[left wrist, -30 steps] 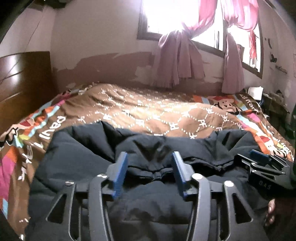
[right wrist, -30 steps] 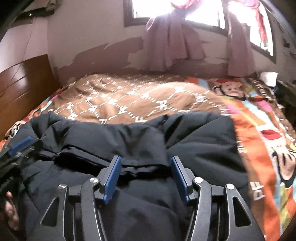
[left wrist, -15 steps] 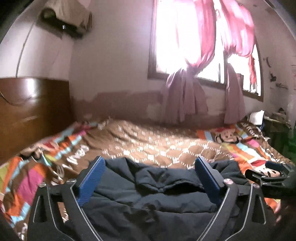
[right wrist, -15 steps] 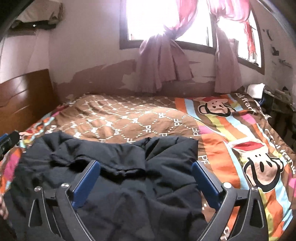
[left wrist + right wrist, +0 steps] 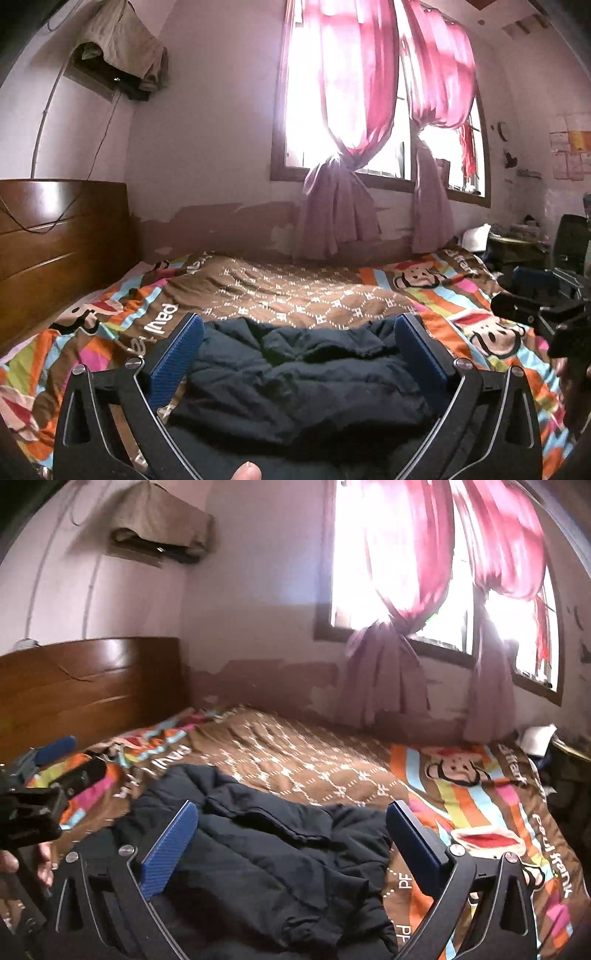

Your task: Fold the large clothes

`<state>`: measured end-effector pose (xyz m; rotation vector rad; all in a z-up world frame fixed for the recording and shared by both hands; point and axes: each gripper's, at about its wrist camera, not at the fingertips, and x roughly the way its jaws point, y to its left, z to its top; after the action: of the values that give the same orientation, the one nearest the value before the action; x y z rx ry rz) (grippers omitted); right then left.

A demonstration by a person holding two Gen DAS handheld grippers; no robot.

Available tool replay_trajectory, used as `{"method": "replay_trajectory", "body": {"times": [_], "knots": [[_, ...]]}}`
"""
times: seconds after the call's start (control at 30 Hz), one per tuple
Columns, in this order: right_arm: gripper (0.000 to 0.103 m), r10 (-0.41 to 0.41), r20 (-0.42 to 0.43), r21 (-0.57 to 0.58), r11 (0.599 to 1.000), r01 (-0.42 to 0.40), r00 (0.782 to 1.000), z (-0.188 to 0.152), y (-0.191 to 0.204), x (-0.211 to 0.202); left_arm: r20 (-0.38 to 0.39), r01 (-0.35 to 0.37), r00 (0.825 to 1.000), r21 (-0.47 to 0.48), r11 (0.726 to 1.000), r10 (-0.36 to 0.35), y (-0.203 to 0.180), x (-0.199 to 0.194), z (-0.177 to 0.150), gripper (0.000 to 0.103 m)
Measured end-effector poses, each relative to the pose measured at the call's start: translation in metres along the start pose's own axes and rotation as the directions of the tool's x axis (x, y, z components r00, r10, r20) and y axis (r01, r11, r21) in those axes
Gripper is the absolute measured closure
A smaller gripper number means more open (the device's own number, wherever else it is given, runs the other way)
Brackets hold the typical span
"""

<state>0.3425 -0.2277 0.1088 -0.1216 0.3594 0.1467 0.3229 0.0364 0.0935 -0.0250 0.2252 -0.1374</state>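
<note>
Garment: a dark padded jacket [image 5: 306,373] lies crumpled on the bed [image 5: 295,291], at its near edge, on the brown patterned quilt.
Long axis: roughly side to side across the near edge, as far as the folds let me judge.
Bearing from fingers: below and ahead of both grippers; neither touches it.
Left gripper [image 5: 299,354]: fingers opening, wide apart, nothing held; jacket centred under it.
Right gripper [image 5: 291,842]: fingers opening, wide apart, empty; jacket sits slightly to its left.
Nearer hand: cannot tell; both look equally placed.
Change: a second ago both grippers were low over the cloth with narrower gaps; now they sit higher and wider.
</note>
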Motion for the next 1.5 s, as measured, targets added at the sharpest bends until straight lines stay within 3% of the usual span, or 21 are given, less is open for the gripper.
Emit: {"method": "replay_trajectory", "body": {"times": [0.1,0.2,0.27,0.43,0.53,0.63,0.7,0.8,0.97,1.03,1.07,1.1,1.13,1.17,1.33,1.43,1.5], "knots": [[0.000,0.046,-0.012,0.003,0.999,-0.045,0.999,-0.003,0.011,-0.021,-0.019,-0.006,1.000,0.022,1.000,0.006,0.005,-0.025,-0.008,0.002],[0.000,0.064,-0.025,-0.017,0.998,-0.064,0.998,-0.015,0.026,-0.041,-0.009,-0.057,0.998,0.074,0.996,0.058,0.005,-0.056,-0.030,0.002],[0.000,0.077,-0.058,-0.052,0.995,-0.080,0.995,-0.027,0.038,-0.052,-0.016,-0.055,0.998,0.108,0.993,0.057,0.005,-0.068,-0.047,0.002],[0.000,0.109,-0.138,-0.140,0.982,-0.128,0.984,-0.060,0.067,-0.070,-0.102,0.017,0.995,0.151,0.988,-0.001,0.008,-0.093,-0.088,0.002],[0.000,0.126,-0.175,-0.200,0.966,-0.161,0.976,-0.083,0.083,-0.077,-0.194,0.081,0.980,0.194,0.978,-0.043,0.000,-0.098,-0.114,0.002],[0.000,0.175,-0.239,-0.247,0.940,-0.234,0.955,-0.107,0.096,-0.081,-0.324,0.191,0.942,0.297,0.935,-0.089,-0.018,-0.095,-0.148,0.002],[0.000,0.219,-0.291,-0.233,0.928,-0.291,0.931,-0.123,0.101,-0.082,-0.352,0.249,0.928,0.334,0.909,-0.125,-0.024,-0.100,-0.163,0.002],[0.000,0.258,-0.363,-0.191,0.920,-0.342,0.896,-0.146,0.104,-0.081,-0.405,0.338,0.895,0.343,0.876,-0.187,-0.031,-0.103,-0.177,0.002],[0.000,0.258,-0.464,-0.179,0.909,-0.375,0.847,-0.178,0.105,-0.079,-0.503,0.417,0.836,0.322,0.850,-0.220,-0.030,-0.098,-0.195,0.002],[0.000,0.255,-0.503,-0.177,0.905,-0.388,0.826,-0.190,0.106,-0.078,-0.574,0.460,0.786,0.295,0.837,-0.230,-0.030,-0.091,-0.205,0.002],[0.000,0.257,-0.521,-0.175,0.901,-0.396,0.814,-0.196,0.106,-0.077,-0.615,0.487,0.751,0.269,0.831,-0.241,-0.030,-0.089,-0.210,0.002],[0.000,0.258,-0.536,-0.173,0.898,-0.404,0.804,-0.201,0.108,-0.076,-0.663,0.518,0.704,0.236,0.822,-0.254,-0.031,-0.085,-0.218,0.002],[0.000,0.259,-0.554,-0.172,0.894,-0.413,0.791,-0.206,0.109,-0.075,-0.696,0.535,0.672,0.221,0.815,-0.253,-0.033,-0.083,-0.225,0.002],[0.000,0.257,-0.571,-0.173,0.891,-0.420,0.780,-0.211,0.110,-0.075,-0.712,0.545,0.658,0.223,0.809,-0.247,-0.035,-0.083,-0.230,0.002],[0.000,0.225,-0.647,-0.190,0.878,-0.440,0.729,-0.234,0.118,-0.073,-0.752,0.570,0.629,0.271,0.775,-0.199,-0.046,-0.084,-0.249,0.002],[0.000,0.210,-0.687,-0.198,0.867,-0.457,0.696,-0.247,0.123,-0.071,-0.767,0.560,0.622,0.293,0.775,-0.159,-0.048,-0.080,-0.256,0.002],[0.000,0.199,-0.709,-0.198,0.864,-0.463,0.676,-0.257,0.125,-0.066,-0.784,0.548,0.607,0.290,0.785,-0.134,-0.047,-0.074,-0.262,0.002]]}}
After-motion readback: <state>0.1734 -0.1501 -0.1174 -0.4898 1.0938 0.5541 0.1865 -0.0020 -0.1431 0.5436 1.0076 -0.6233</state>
